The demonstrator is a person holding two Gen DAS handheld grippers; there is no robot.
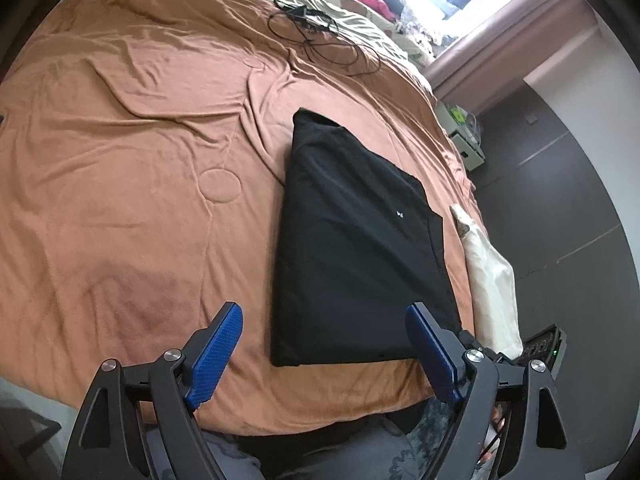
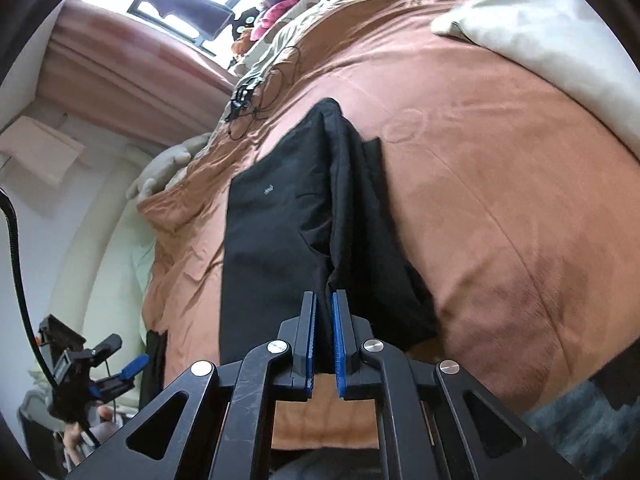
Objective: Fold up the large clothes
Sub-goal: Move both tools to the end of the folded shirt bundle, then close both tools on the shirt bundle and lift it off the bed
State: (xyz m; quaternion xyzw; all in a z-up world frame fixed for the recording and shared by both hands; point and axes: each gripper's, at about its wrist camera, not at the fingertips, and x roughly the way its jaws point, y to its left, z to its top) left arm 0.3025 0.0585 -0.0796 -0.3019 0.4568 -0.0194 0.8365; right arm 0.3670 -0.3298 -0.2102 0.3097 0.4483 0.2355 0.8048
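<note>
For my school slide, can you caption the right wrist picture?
The right gripper pinches a fold of the black shirt lying on the orange blanket.

The bed (image 1: 120,168) lies wide and bare to the left of the black garment (image 1: 352,240), only wrinkled orange cover there, so a claw could pass freely on that side. To the right of the garment a cream pillow (image 1: 492,280) lies just beside it at the bed's edge, leaving a narrow strip of cover between. Beyond the garment's far end a tangle of black cable (image 1: 316,28) lies on the cover, well apart from it. In the right wrist view a raised fold of the garment (image 2: 348,208) stands directly ahead of the right claw (image 2: 325,304), its jaws nearly together on it
</note>
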